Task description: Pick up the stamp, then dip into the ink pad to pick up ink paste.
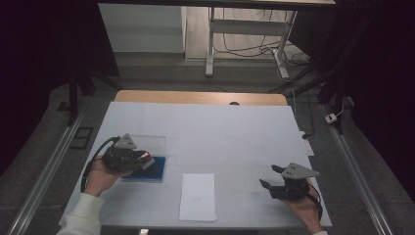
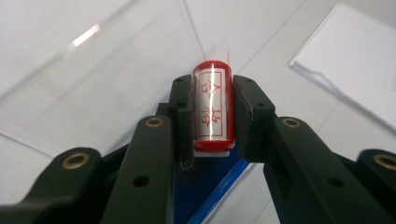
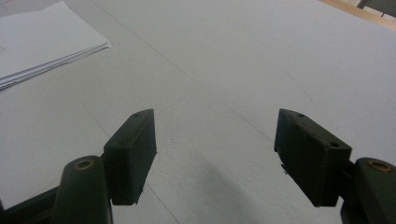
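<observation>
1. The left gripper (image 2: pixel 212 116) has its fingers clamped on a red stamp (image 2: pixel 213 105), held at centre frame in the left gripper view, just above the blue ink pad (image 2: pixel 212 186).
2. In the high view that grip sits at lower left, over the blue pad beside its clear lid (image 1: pixel 147 143).
3. So the pick-up looks done; the stamp is off the counter (image 1: pixel 220 132).
4. The stack of white paper (image 1: pixel 197 197) waits at lower centre, apparently unmarked: stamping seems still ahead.
5. The right gripper (image 1: pixel 274 176) hovers at lower right, fingers spread wide and empty.
</observation>
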A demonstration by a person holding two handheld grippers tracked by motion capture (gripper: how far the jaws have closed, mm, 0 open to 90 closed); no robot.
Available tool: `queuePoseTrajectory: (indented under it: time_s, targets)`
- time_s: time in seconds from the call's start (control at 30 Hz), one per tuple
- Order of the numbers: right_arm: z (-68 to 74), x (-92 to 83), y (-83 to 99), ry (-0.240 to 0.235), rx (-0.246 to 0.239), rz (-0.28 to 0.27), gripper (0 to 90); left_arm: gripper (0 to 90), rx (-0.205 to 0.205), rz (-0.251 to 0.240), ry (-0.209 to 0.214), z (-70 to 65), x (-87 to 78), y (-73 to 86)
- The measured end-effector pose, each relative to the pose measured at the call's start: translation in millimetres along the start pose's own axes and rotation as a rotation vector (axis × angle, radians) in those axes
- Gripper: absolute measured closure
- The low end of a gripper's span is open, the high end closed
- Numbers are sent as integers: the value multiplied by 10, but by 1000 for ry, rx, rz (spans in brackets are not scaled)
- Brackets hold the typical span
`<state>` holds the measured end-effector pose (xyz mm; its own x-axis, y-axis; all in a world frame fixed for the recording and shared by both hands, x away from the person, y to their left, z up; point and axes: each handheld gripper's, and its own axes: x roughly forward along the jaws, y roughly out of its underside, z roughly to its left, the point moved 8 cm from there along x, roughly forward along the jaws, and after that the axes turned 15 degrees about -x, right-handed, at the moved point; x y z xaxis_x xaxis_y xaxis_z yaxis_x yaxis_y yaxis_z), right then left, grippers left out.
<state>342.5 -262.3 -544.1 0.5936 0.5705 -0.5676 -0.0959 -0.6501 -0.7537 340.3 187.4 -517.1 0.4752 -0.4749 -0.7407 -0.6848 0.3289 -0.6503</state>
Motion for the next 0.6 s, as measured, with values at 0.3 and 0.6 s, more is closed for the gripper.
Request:
queuePoseTrajectory:
  time_s: [0.3,0.6]
  targets:
    - [7,1,1,-1,-2,3,291,704,-7,-38,1,-11,-149,-46]
    - [22,12,2,-6,-2,8,291,703,-3,23,-14,13,-19,20]
